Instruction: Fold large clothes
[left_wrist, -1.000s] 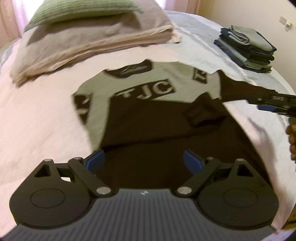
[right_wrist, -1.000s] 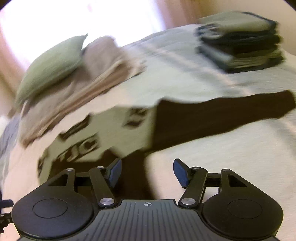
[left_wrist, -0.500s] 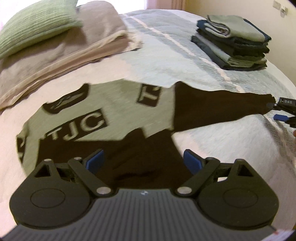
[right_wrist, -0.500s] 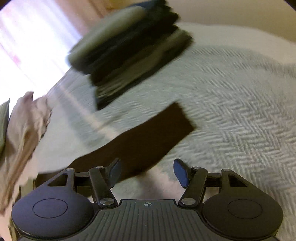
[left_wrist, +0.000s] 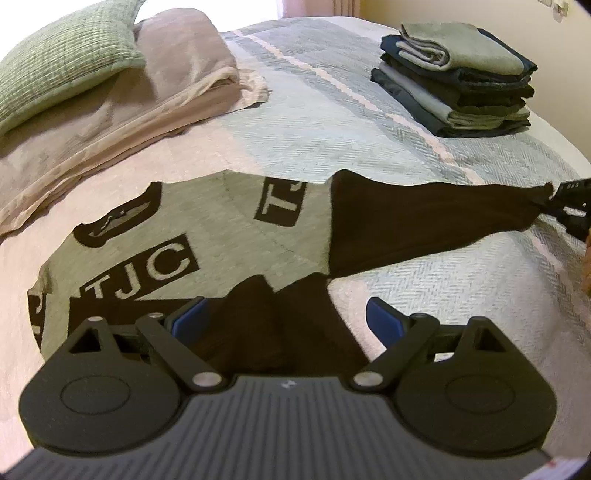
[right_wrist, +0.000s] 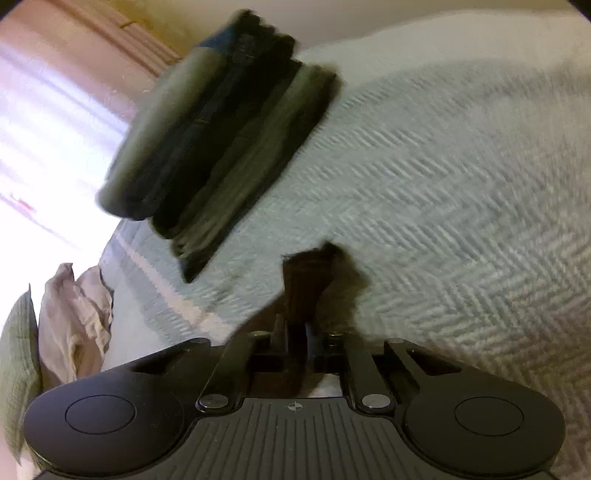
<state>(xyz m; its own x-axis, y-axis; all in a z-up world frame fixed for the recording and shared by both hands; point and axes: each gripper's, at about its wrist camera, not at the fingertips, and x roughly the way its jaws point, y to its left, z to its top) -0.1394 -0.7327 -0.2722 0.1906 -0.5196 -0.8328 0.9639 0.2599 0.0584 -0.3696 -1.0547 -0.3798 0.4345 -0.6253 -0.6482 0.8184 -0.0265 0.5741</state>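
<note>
A grey and black sweatshirt (left_wrist: 229, 236) lettered "TJC" lies flat on the bed. Its black sleeve (left_wrist: 424, 225) stretches straight out to the right. In the left wrist view my right gripper (left_wrist: 570, 206) pinches the sleeve's end at the frame's right edge. The right wrist view, blurred, shows the black cuff (right_wrist: 310, 269) sticking out between the closed fingers of the right gripper (right_wrist: 295, 332). My left gripper (left_wrist: 288, 321) hovers open over the shirt's rumpled black lower part, with its blue pads (left_wrist: 190, 319) wide apart and nothing between them.
A stack of folded dark and grey clothes (left_wrist: 461, 81) sits at the far right of the bed, also in the right wrist view as the stack (right_wrist: 221, 140). A green pillow (left_wrist: 62, 55) rests on a folded beige blanket (left_wrist: 166, 99) at the far left. Pale bedspread (left_wrist: 443, 295) lies around the shirt.
My right gripper went from open above the sleeve to shut on its cuff. The sleeve now lies pulled out to the right. The left gripper stayed open and drew closer over the shirt.
</note>
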